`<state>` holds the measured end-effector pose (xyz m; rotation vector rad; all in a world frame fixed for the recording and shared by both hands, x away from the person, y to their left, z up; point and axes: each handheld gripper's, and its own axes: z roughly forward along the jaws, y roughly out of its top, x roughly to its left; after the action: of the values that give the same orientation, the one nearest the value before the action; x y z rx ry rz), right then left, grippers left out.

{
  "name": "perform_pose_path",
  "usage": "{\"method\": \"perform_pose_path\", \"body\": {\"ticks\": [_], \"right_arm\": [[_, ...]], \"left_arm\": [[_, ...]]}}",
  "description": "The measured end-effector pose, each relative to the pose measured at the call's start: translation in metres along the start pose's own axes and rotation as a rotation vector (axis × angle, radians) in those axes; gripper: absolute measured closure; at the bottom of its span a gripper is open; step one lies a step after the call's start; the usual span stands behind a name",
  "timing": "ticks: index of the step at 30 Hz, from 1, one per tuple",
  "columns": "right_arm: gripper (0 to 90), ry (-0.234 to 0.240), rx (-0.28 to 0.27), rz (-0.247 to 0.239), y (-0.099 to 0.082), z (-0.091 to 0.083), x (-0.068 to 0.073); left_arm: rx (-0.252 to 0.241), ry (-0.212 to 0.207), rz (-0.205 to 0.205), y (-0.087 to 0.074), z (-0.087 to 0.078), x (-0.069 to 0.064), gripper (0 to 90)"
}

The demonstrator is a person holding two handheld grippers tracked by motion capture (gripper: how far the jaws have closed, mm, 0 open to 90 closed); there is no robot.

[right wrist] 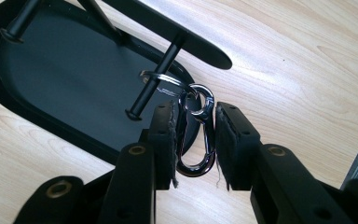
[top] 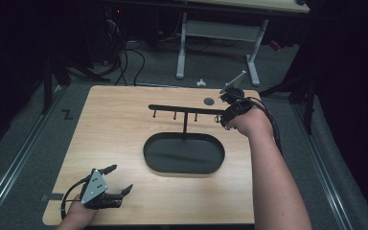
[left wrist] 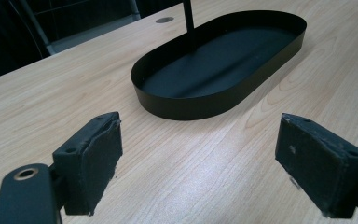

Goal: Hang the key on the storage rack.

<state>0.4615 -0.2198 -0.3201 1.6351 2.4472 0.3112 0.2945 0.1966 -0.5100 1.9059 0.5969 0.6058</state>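
Observation:
A black stand rises from an oval tray (top: 184, 168) at mid-table, its crossbar (top: 184, 109) bearing several downward pegs. In the right gripper view, a silver key ring (right wrist: 161, 77) hangs over the end peg (right wrist: 156, 79), and a silver snap clip (right wrist: 206, 135) dangles from it. My right gripper (top: 223, 120) (right wrist: 195, 140) is at the bar's right end. The clip sits between its pads with a thin gap on each side, so this gripper is open. My left gripper (top: 120, 178) (left wrist: 198, 140) rests near the table's front left corner, open wide with nothing in it, facing the tray (left wrist: 191, 109).
A round cable hole (top: 209, 101) sits in the tabletop behind the crossbar. Bare wood lies left of the tray and along the front edge. Beyond the table stands a white-legged desk (top: 182, 43), with cables on the floor.

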Motion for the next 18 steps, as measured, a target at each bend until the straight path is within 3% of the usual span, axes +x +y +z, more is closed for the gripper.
{"method": "perform_pose_path", "body": {"ticks": [18], "right_arm": [[65.8,-0.004,-0.015,0.017,-0.0069,-0.0048,-0.0044]], "left_arm": [[0.006,-0.005,0.003,0.0004,-0.0003,-0.0004,15.2]]}}
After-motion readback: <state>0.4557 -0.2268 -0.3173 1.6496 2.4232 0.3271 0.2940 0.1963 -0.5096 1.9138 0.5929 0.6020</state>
